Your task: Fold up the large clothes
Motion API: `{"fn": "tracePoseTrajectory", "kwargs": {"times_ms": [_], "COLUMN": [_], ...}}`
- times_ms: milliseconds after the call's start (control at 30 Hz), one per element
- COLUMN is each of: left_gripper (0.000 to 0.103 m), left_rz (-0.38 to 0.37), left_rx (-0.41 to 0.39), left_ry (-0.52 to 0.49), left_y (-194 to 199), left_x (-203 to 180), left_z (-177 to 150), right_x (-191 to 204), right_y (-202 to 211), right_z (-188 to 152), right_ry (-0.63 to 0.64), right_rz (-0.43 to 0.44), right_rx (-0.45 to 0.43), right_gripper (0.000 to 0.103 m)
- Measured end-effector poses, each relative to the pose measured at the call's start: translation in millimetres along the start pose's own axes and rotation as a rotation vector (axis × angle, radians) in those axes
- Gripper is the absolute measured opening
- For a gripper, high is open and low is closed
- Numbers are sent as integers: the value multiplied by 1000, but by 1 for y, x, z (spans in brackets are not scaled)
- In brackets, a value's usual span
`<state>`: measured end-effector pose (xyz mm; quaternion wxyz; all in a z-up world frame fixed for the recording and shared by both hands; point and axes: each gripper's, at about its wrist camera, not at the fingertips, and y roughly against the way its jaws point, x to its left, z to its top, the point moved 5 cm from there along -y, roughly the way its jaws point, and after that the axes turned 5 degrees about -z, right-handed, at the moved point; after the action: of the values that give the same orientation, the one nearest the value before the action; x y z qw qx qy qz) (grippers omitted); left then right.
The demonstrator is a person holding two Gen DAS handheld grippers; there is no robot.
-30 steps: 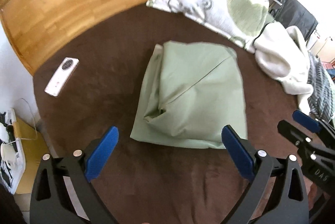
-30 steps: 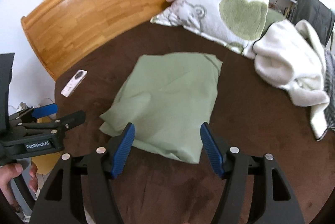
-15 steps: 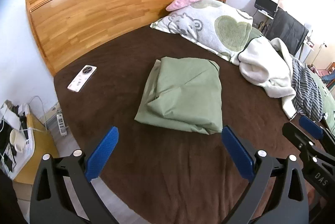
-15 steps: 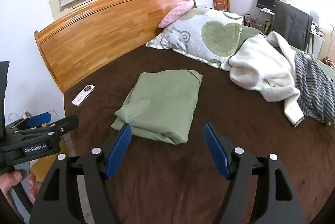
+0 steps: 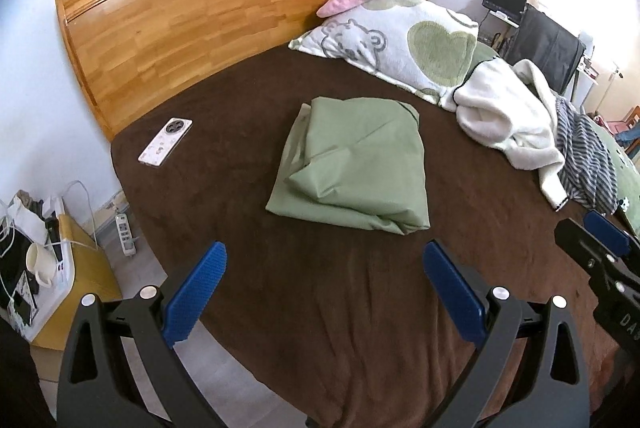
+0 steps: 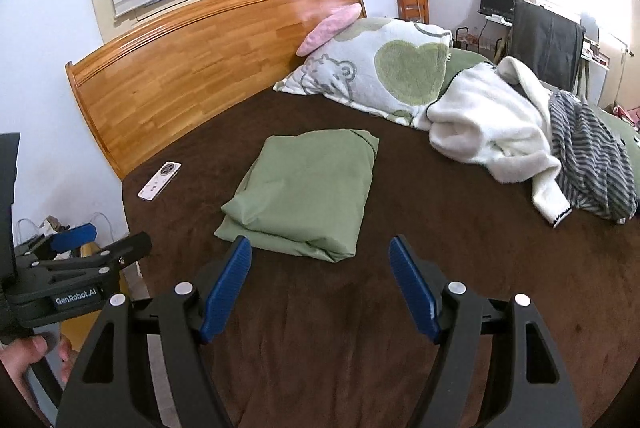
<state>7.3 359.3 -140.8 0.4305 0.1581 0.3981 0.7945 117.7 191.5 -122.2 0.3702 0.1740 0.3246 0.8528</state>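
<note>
Right wrist view shows "GenRobot.AI" on the left gripper (image 6: 76, 242), both grippers' fingers open, green folded cloth (image 6: 304, 188) on the brown bed (image 6: 400, 268).

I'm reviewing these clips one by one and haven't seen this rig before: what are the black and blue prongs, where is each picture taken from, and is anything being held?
There is no robot here. A person holds a two-finger gripper in each hand, with a wide-angle camera on each looking along its fingers. One picture looks past the left gripper, the other past the right gripper; each also catches the other gripper at its edge. Both stand open above the brown bed cover and hold nothing. On the bed lie a folded green cloth, a white remote, a heart-print pillow, a cream fleece and a striped garment.
</note>
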Motion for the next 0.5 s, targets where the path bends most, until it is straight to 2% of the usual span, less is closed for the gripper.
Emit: {"fn": "tracePoseTrajectory", "kwargs": {"times_ms": [333,500], "left_gripper": [96,97], "left_rz": [-8,-19], "left_rx": [-45,-20], "left_ry": [-30,-32], "left_y": [18,19], "left_x": [-4,-8], "left_z": [22,17], "right_x": [10,8], "right_y": [11,22], "right_z": [16,11], "right_ry": [-5,2], "right_rz": [-11,-27], "right_rx": [-29,-4], "right_gripper": [71,71]}}
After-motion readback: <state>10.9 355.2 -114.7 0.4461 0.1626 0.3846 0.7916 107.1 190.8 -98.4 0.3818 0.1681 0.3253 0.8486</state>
